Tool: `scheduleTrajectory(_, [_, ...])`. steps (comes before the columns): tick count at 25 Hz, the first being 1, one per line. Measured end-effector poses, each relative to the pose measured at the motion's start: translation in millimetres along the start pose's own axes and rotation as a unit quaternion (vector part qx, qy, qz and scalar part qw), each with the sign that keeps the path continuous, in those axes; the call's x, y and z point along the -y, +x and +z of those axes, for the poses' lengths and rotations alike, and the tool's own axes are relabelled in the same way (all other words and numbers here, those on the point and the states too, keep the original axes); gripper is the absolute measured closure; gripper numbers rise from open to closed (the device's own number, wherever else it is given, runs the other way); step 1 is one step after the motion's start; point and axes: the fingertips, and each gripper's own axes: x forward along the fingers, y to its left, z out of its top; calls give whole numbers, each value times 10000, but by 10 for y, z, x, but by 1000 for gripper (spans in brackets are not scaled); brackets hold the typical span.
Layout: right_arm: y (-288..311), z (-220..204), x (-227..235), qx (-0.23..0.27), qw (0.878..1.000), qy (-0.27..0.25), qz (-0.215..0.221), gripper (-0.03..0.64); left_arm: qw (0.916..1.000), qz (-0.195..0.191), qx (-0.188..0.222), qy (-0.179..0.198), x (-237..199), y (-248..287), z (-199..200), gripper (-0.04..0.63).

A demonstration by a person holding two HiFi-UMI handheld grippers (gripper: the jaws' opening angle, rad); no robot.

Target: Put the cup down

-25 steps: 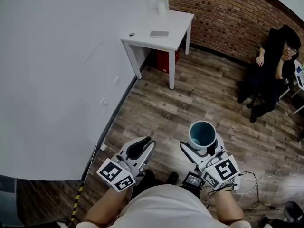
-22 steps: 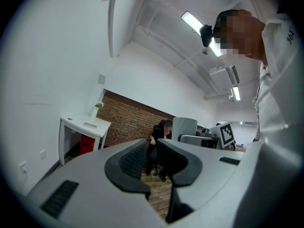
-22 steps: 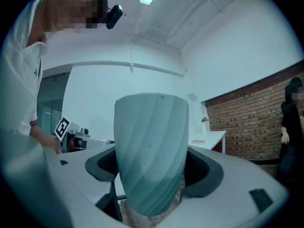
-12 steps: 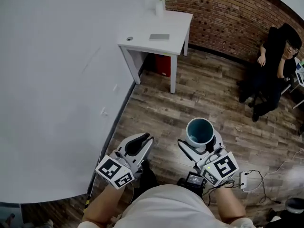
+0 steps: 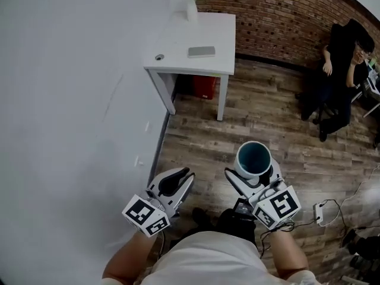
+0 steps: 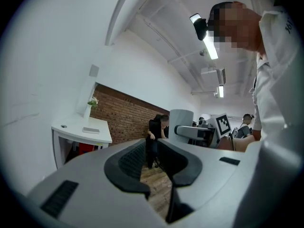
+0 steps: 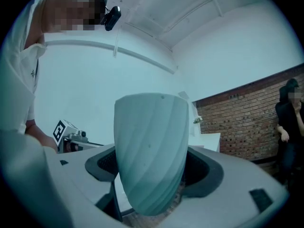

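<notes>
The right gripper clamps a pale teal ribbed cup upright above the wood-plank floor. The left gripper hangs slightly parted, empty. Beyond, a white table stands against the white wall, near the red-brick wall.

We count two grippers: the left gripper and the right gripper. One cup sits between the right fingers. Well beyond them stands one white table, bearing one vase, one flat grey slab and one small round object. One red bin sits beneath, and there is one seated person.
</notes>
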Motion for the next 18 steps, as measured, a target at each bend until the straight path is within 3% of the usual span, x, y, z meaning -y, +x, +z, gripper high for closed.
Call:
scheduleTrajectory(8, [875,-3,280,-30,9999,-81,-73,236,10000,-51,57,59,-918,268,178,520])
scheduleTrajectory(18, [2053,61,1162,-67,9999,-36,-78,236,9998,20,61,163,-2036,1179,548,520])
